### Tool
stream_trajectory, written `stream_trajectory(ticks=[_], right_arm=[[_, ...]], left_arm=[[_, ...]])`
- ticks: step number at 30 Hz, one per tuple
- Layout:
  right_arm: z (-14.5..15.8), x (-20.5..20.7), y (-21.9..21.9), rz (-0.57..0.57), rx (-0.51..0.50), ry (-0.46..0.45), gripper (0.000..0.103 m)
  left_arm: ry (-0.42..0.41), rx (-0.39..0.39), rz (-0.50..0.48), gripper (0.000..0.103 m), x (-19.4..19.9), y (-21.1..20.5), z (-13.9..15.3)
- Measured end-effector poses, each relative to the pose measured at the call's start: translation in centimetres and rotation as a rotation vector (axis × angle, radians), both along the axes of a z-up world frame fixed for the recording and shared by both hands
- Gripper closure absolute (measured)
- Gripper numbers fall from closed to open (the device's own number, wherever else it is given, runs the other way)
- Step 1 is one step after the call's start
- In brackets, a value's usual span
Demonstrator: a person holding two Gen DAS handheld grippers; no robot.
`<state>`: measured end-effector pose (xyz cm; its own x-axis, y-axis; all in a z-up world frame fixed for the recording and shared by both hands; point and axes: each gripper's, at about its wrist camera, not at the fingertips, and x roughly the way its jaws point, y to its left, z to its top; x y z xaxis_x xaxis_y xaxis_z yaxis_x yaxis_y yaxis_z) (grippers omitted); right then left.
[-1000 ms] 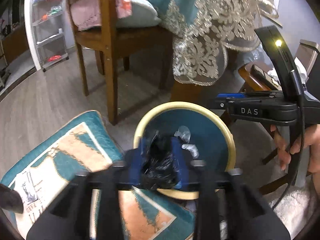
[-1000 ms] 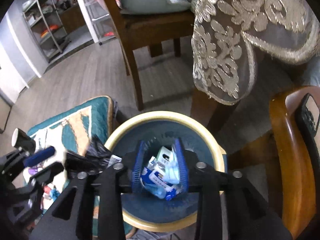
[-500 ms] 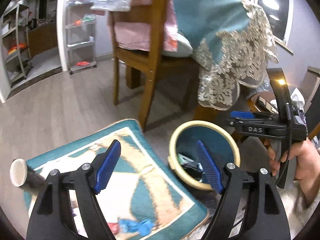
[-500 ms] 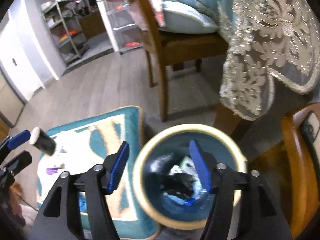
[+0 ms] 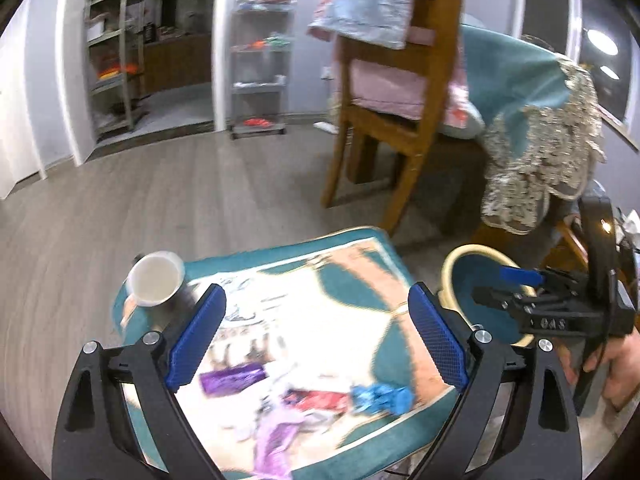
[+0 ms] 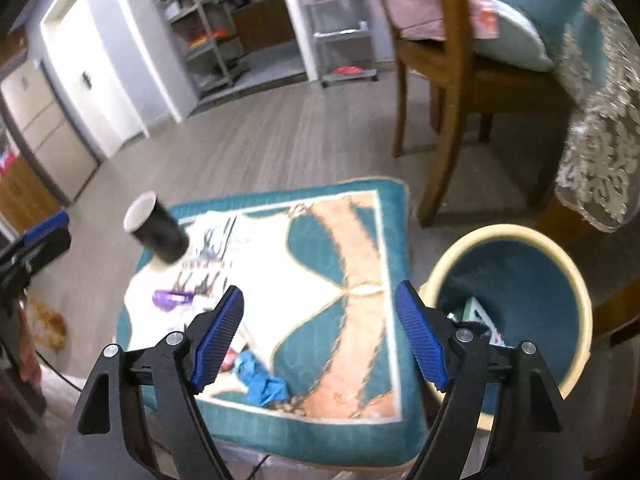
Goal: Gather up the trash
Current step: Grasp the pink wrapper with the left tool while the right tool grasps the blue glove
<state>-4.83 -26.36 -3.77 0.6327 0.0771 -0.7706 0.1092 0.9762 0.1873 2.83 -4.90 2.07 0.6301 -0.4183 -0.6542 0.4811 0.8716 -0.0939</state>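
Both grippers are held above a teal-bordered cushion (image 5: 360, 252) that lies on the wood floor, each tilted down toward its patterned top.

Left gripper (image 5: 316, 336): jaws spread wide, blue pads facing each other across the cushion's pale centre, nothing between them. Its black frame fills the lower part of the left wrist view.

Right gripper (image 6: 320, 340): jaws likewise spread wide and empty. In the left wrist view the right gripper (image 5: 504, 286) shows side-on at far right, level, fingers reaching over the bin's mouth. The person's right hand (image 5: 612, 364) wraps the handle from below.

Trash bin (image 6: 520, 280): round, cream rim, dark blue inside, standing on the floor just beside the cushion's right edge. Some items lie at its bottom, including a white-and-green packet (image 6: 476, 312) and something dark; details are unclear.

Trash on the cushion:
- paper cup (image 6: 154, 232), black outside, white inside, tipped at the far left corner, mouth toward the cameras.
- purple wrapper (image 5: 232, 376), near the left gripper's left pad.
- crumpled blue scrap (image 5: 380, 398) near the front edge.
- reddish wrapper (image 5: 320, 398) and lilac piece (image 5: 276, 440) beside it, blurred.

Background: wooden chair (image 5: 384, 120), lace-trimmed tablecloth (image 5: 540, 160), wire shelves (image 5: 260, 60).
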Motion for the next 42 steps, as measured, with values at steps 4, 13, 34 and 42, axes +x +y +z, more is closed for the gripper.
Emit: stream_trajectory(ticks=[4, 13, 34, 42], right_arm=[[-1.0, 0.3, 2.6, 0.042, -0.041, 0.023, 0.021], [-4.8, 1.5, 5.6, 0.087, -0.023, 0.145, 0.017], [-12.1, 2.7, 8.9, 0.231, -0.084, 0.426, 0.048], [-12.7, 2.9, 8.9, 0.246, -0.098, 0.435, 0.079]], left_arm=[[0.017, 0.004, 0.045, 0.012, 0.2, 2.3, -1.0], [0.075, 0.058, 0.11, 0.008, -0.6, 3.6, -6.0], [0.296, 0.268, 0.094, 0.045, -2.2, 1.3, -17.1], [0.303, 0.296, 0.023, 0.083, -2.3, 0.3, -17.2]])
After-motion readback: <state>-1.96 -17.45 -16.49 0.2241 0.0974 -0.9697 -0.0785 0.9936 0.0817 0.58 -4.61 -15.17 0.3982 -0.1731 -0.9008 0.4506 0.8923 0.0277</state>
